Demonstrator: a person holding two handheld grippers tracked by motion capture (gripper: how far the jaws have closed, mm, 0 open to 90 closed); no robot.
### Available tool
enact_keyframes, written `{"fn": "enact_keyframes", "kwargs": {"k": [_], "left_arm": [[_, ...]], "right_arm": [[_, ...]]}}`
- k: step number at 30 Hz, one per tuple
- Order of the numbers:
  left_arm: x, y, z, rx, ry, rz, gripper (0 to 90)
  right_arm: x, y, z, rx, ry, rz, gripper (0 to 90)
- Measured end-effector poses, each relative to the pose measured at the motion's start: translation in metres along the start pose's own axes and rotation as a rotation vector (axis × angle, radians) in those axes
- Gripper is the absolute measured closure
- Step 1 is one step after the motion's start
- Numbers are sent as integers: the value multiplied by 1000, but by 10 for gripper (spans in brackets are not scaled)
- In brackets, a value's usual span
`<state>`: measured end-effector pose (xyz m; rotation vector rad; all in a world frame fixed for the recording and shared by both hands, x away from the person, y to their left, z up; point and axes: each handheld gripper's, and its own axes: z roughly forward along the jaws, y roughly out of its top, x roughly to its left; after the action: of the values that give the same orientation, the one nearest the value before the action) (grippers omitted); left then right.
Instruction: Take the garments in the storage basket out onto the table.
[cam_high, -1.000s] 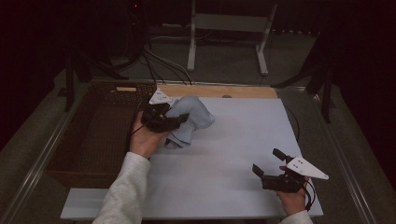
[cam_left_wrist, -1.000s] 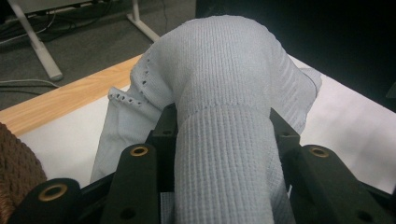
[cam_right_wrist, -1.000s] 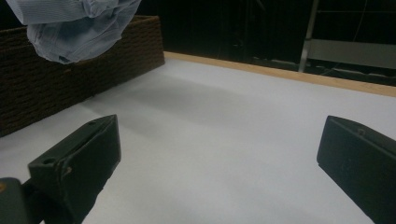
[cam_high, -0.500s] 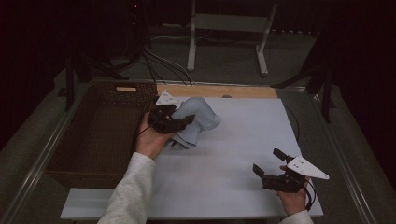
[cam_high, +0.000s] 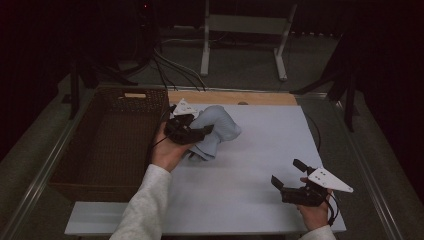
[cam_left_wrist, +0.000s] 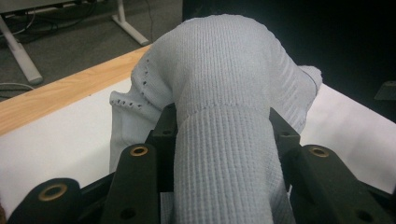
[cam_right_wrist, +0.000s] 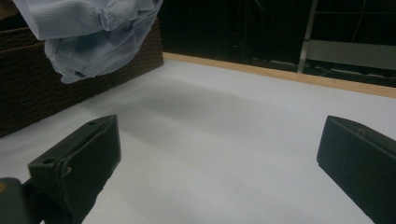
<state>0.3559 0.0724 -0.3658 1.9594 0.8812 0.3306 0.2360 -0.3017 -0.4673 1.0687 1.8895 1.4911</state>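
Observation:
A pale blue ribbed knit cloth (cam_high: 220, 127) is bunched up at the back left of the white table (cam_high: 250, 170). My left gripper (cam_high: 200, 132) is shut on it, and in the left gripper view the black jaws squeeze a thick roll of the knit (cam_left_wrist: 224, 70) between them (cam_left_wrist: 224, 128). From the right gripper view the cloth (cam_right_wrist: 93, 32) hangs clear above the tabletop. Near the front right edge my right gripper (cam_high: 286, 172) stands open with nothing between its jaws (cam_right_wrist: 219, 144), which point across the table toward the cloth.
A dark wicker basket (cam_high: 100, 145) stands against the table's left side, close to the left hand; its wall (cam_right_wrist: 28, 88) shows behind the hanging cloth. A wooden strip (cam_high: 235, 97) runs along the table's far edge. Metal stand legs and cables lie on the floor beyond.
The left hand has shifted slightly to the right with the cloth still in its jaws, and the bundle hangs a little differently. The right gripper has stayed put.

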Motion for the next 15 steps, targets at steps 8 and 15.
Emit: {"fn": "enact_keyframes", "kwargs": {"k": [8,15], "left_arm": [[-3,-2,8,2,-7,-2,587],[-5,-4,14,0,-11,-3,587]], "right_arm": [[0,0,0,0,0,0,0],[0,0,0,-1,0,1,0]]}}
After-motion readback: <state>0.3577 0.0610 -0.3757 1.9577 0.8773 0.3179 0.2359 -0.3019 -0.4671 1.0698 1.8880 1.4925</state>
